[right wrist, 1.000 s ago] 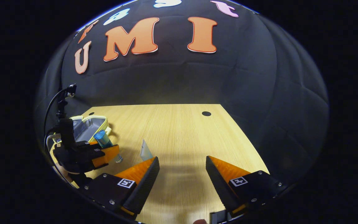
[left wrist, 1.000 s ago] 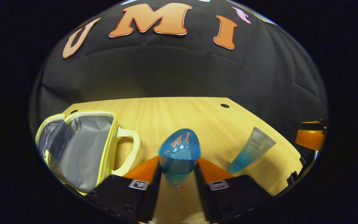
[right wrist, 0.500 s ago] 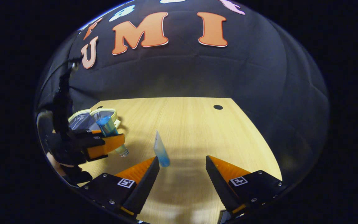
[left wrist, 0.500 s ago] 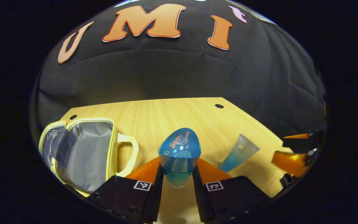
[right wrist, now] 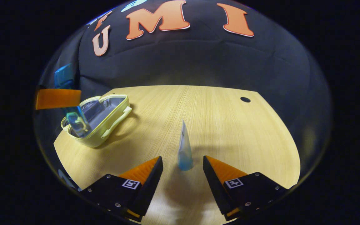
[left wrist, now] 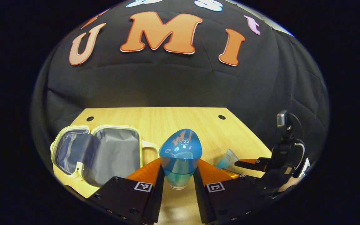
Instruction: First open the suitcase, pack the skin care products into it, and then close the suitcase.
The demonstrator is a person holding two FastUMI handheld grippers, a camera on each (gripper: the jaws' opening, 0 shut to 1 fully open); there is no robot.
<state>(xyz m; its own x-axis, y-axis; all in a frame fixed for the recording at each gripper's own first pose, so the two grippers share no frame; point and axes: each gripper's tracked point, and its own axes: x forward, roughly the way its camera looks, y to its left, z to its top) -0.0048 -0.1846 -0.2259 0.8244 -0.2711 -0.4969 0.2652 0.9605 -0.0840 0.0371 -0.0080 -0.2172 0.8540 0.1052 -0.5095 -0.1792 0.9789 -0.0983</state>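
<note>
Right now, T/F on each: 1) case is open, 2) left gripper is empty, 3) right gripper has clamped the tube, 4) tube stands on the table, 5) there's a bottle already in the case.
1) The case is open: true, its grey lining shows.
2) The left gripper is empty: false. It is shut on the blue bottle.
3) The right gripper has clamped the tube: false. Its fingers stand apart on either side of the tube, with gaps showing.
4) The tube stands on the table: true, cap end down.
5) A bottle is already in the case: false. The bottle is in the left gripper; the lining in sight is bare.
</note>
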